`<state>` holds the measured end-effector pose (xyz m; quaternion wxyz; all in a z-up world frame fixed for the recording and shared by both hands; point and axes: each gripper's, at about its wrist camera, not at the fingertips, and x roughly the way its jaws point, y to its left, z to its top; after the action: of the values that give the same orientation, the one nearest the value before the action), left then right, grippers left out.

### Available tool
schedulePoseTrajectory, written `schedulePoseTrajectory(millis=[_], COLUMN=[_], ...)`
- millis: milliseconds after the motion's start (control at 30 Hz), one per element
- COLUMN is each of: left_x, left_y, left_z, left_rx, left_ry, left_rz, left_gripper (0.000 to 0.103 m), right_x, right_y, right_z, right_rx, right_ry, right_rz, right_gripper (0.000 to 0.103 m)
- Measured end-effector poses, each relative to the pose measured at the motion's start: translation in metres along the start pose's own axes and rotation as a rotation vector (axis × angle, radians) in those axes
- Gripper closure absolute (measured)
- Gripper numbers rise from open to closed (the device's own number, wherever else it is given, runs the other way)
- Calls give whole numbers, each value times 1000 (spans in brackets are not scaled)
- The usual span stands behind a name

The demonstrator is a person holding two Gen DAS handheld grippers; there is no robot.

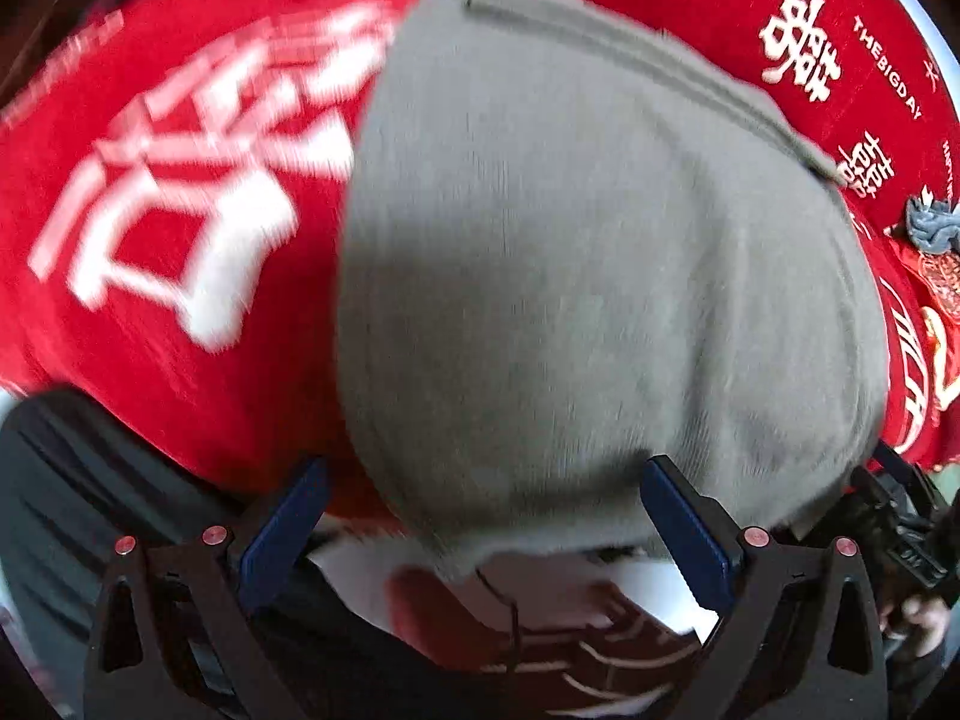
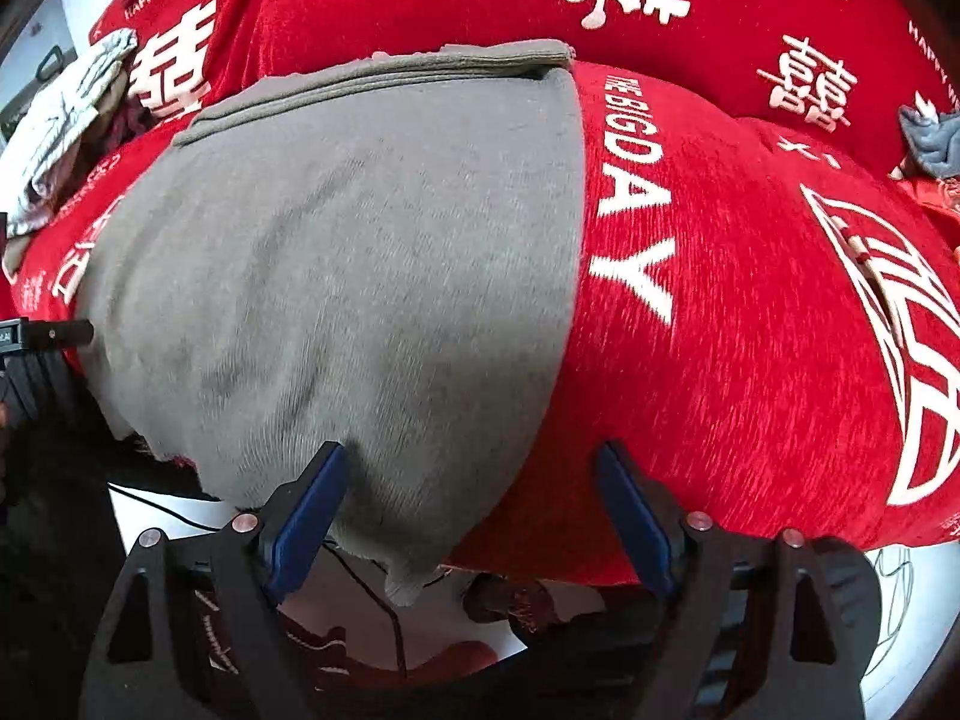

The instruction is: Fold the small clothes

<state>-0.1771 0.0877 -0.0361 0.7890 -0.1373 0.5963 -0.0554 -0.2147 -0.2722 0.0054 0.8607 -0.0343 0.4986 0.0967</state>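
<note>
A grey garment [image 1: 588, 276] lies flat on the red table cover [image 1: 180, 276], its near hem hanging over the front edge. My left gripper [image 1: 480, 480] is open, its blue pads [image 1: 288, 516] straddling the garment's near left corner. In the right wrist view the same grey garment [image 2: 360, 276] fills the left half, with a folded band along its far edge. My right gripper [image 2: 474, 468] is open over the garment's near right corner; its left pad [image 2: 312, 510] rests on the grey cloth, the right one over red cloth. Neither holds anything.
The red cover [image 2: 750, 360] bears white characters and lettering. A crumpled blue-grey cloth [image 2: 933, 141] lies at the far right, a pale bundle of clothes [image 2: 66, 120] at the far left. Below the table edge are a white floor and dark cables [image 2: 372, 588].
</note>
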Motion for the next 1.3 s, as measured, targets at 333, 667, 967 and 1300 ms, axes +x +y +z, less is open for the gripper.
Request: schedulePoseTrajectory(millis=[333,667,967,1300], left_x=[-6,-68,-34,-47], left_y=[-13,-36,-29,-1], left_z=[-14,31,138,114], left_rx=[36,114,23,-17], left_ry=[18,-180,-212,-249], left_rz=[-83,-148,-120,-264], left_gripper=[91,92,91,6], right_x=[-4,-43,0,14], right_y=[29,-15,-32,-37], right_z=[-1,38,118,118], right_rx=[-62,140,249,290], right_ry=[-29,-171,-230,-191], right_rz=[-12,309,265,291], right_gripper=[89,90,90,33])
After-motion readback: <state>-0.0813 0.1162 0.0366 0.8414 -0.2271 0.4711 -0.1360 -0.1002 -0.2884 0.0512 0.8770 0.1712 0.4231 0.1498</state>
